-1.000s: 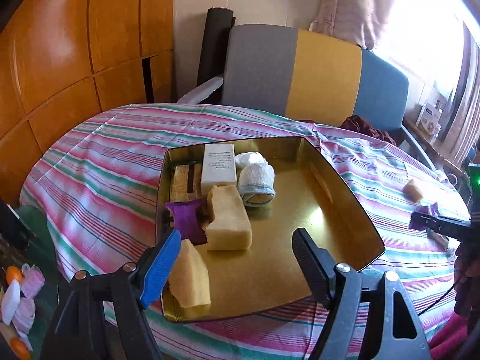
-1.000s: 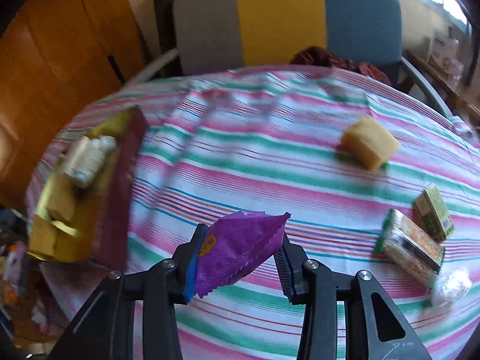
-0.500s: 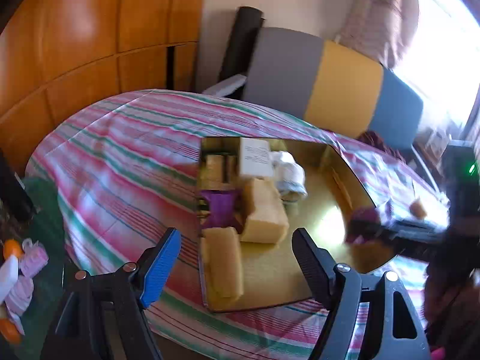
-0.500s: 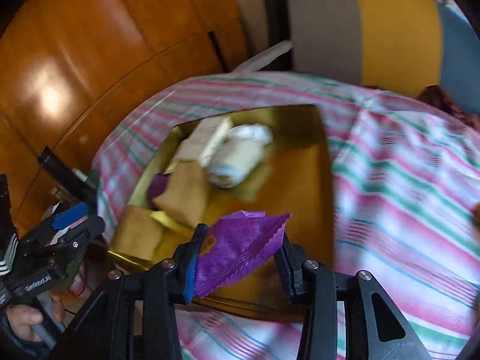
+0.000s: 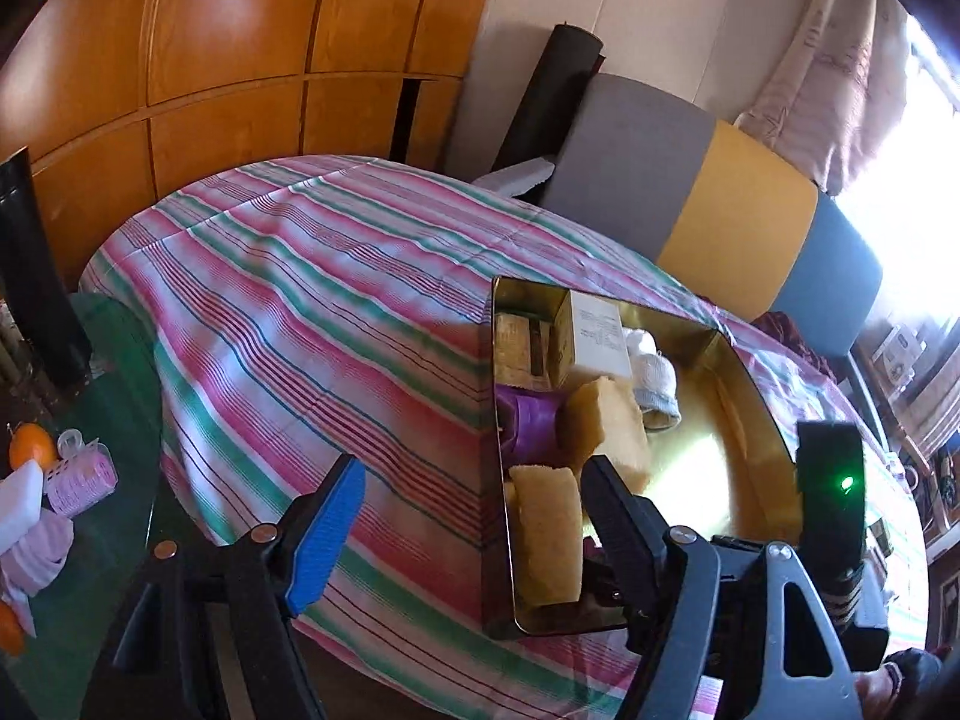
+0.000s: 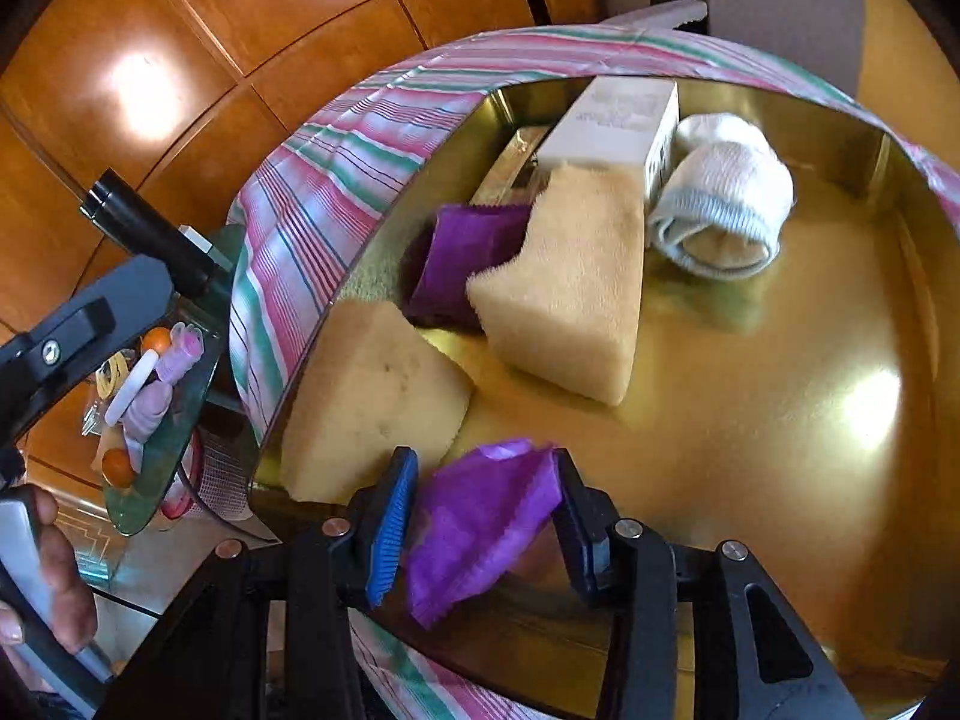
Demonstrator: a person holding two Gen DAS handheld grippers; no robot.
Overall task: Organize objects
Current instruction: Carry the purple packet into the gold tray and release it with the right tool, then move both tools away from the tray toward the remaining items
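My right gripper point(image 6: 480, 516) is shut on a purple snack packet point(image 6: 474, 525) and holds it over the near edge of the gold tray point(image 6: 810, 360). In the tray lie two yellow sponges point(image 6: 570, 276), another purple packet point(image 6: 462, 252), a white box point(image 6: 618, 114) and a rolled white sock point(image 6: 720, 210). My left gripper point(image 5: 468, 528) is open and empty, just off the tray's point(image 5: 744, 420) near left corner. The right gripper's body point(image 5: 828, 498) shows at the tray's right side in the left wrist view.
The tray sits on a table with a striped cloth point(image 5: 312, 312). A grey, yellow and blue chair point(image 5: 708, 210) stands behind it. A low glass side table point(image 5: 54, 480) with small items is at the left, beside wooden cabinets point(image 5: 240, 60).
My right gripper swung left with the purple packet, from over the cloth to over the tray's near edge. My left gripper drew back to the left, off the tray.
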